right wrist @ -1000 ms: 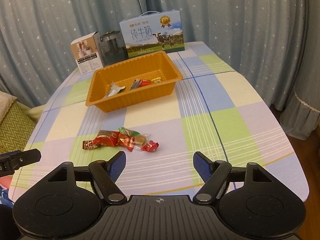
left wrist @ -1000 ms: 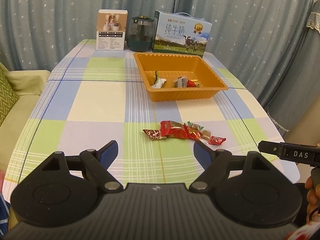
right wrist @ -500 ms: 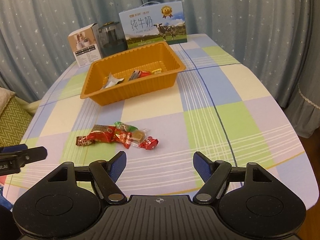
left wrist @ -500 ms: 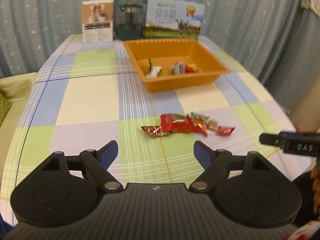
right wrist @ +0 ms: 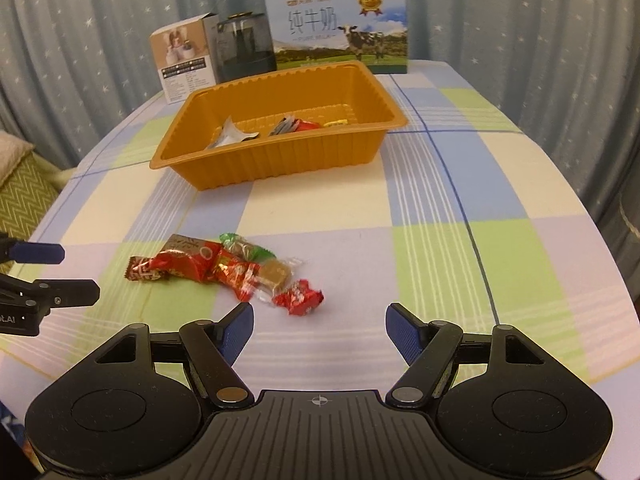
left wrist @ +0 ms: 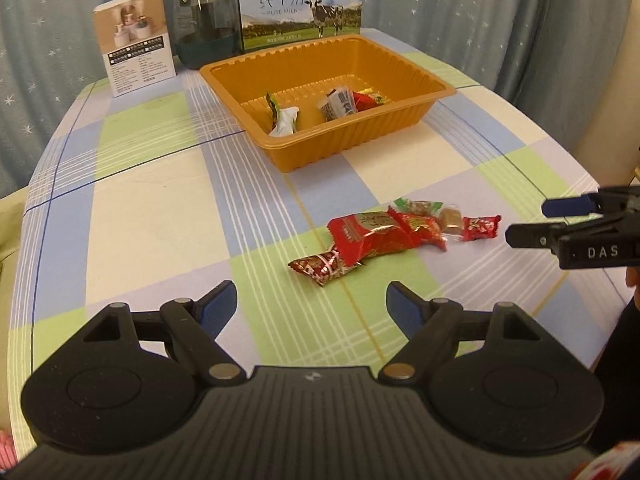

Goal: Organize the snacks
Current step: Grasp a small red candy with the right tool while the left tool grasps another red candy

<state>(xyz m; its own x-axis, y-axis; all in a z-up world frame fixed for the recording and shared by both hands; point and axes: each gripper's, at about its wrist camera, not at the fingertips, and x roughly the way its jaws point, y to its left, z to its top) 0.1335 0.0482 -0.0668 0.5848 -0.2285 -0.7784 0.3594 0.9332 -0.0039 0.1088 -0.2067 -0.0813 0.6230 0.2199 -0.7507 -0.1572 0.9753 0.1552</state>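
Note:
A small heap of wrapped snacks (left wrist: 394, 234) (right wrist: 224, 270) lies on the checked tablecloth, mostly red wrappers with a green one and a brown candy. Behind it stands an orange tray (left wrist: 400, 120) (right wrist: 280, 162) holding several wrapped snacks. My left gripper (left wrist: 310, 304) hovers open just short of the heap, nothing between its blue pads. My right gripper (right wrist: 320, 326) is open too, near a small red candy (right wrist: 298, 298) at the heap's right end. Each gripper's tips show at the edge of the other's view, the right gripper (left wrist: 560, 220) and the left gripper (right wrist: 56, 274).
At the table's far edge stand a white product box (left wrist: 134, 40), a dark glass jar (left wrist: 206, 28) and a blue milk carton box (left wrist: 302, 4). Starred curtains hang behind. A green cushion (right wrist: 20, 196) lies left of the table. The table's rounded edge drops off on the right.
Both grippers have come lower and closer to the heap of snacks, which looks larger in both views. The left view has rolled. Both jaws keep the same width.

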